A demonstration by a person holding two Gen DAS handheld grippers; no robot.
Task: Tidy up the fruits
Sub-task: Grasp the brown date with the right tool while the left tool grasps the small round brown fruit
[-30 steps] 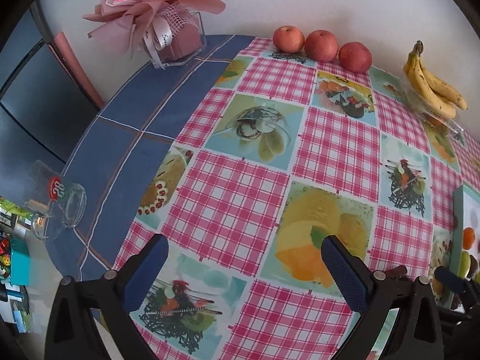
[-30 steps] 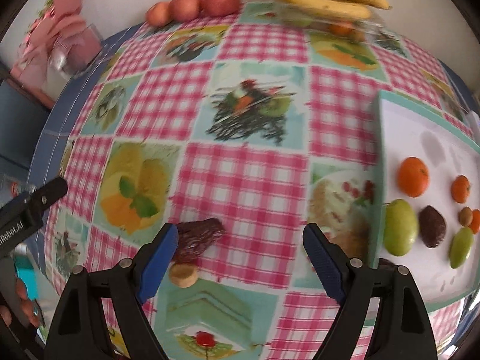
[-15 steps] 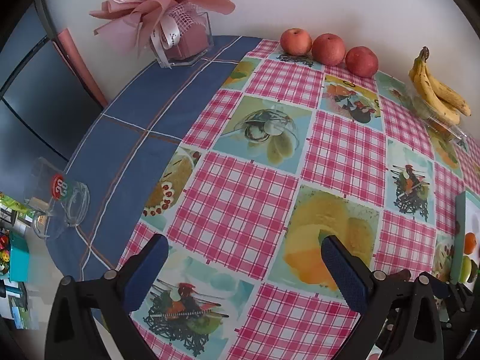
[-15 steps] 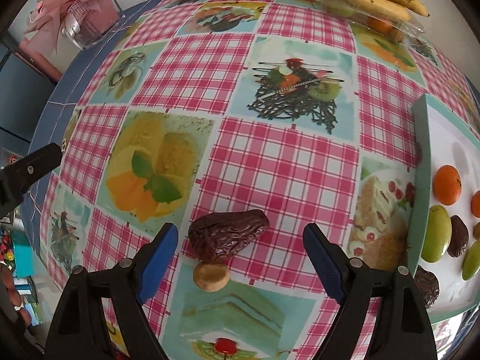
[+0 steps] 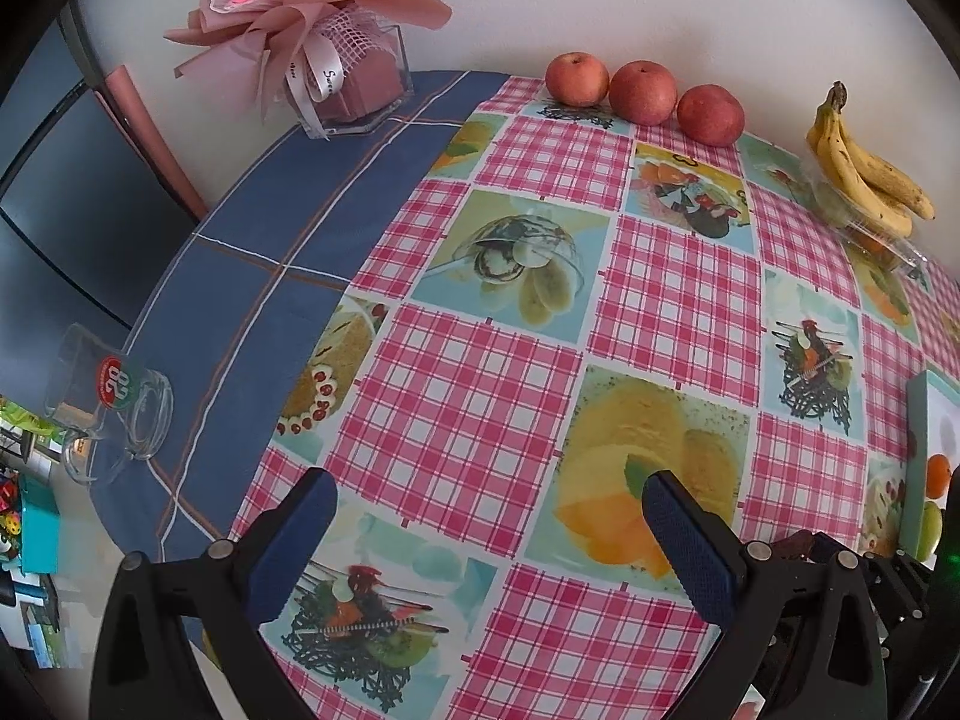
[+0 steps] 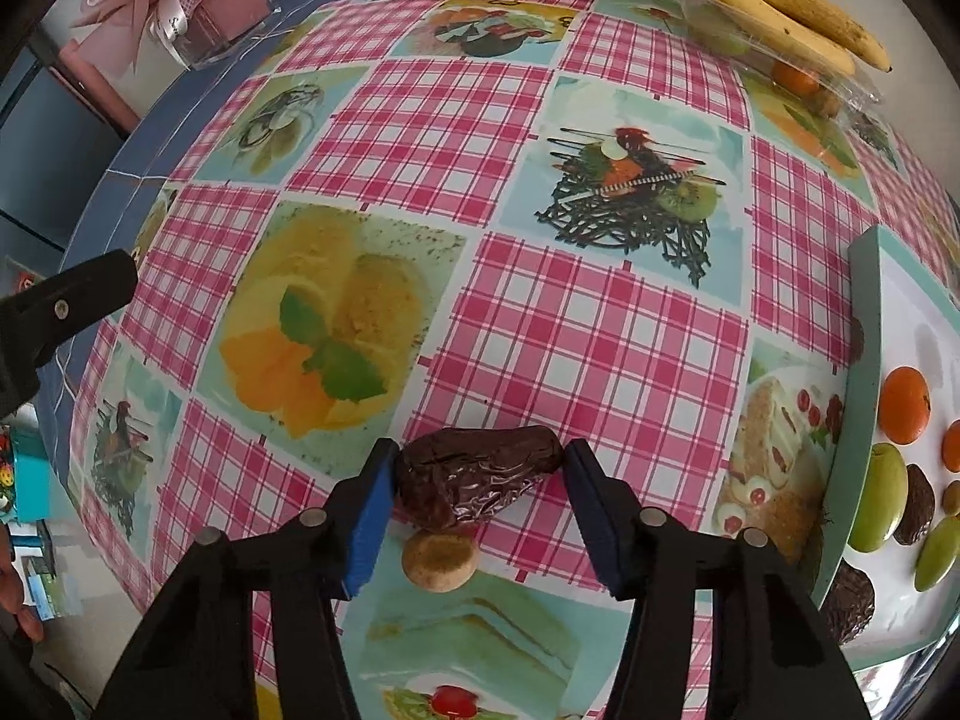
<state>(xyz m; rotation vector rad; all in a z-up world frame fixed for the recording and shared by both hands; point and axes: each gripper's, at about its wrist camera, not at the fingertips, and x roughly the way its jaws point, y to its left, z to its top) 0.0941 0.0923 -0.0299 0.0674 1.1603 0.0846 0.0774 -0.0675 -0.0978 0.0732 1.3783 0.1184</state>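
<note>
In the right wrist view my right gripper (image 6: 480, 471) is shut on a wrinkled dark brown date (image 6: 474, 477), its blue pads touching both ends just above the checked tablecloth. A small round tan fruit (image 6: 439, 559) lies right below the date. The white tray (image 6: 864, 372) at the right holds an orange fruit (image 6: 906, 405), green fruits (image 6: 879, 495) and dark dates (image 6: 915, 504). In the left wrist view my left gripper (image 5: 489, 546) is open and empty above the cloth.
Three red apples (image 5: 642, 93) sit along the far wall. Bananas (image 5: 864, 171) lie on a clear plastic box (image 6: 786, 69) at the back right. A pink bouquet in a clear vase (image 5: 336, 60) stands back left. A glass mug (image 5: 114, 402) sits at the table's left edge.
My right gripper moved forward over the date and closed its fingers on it. My left gripper stayed open and drew back slightly.
</note>
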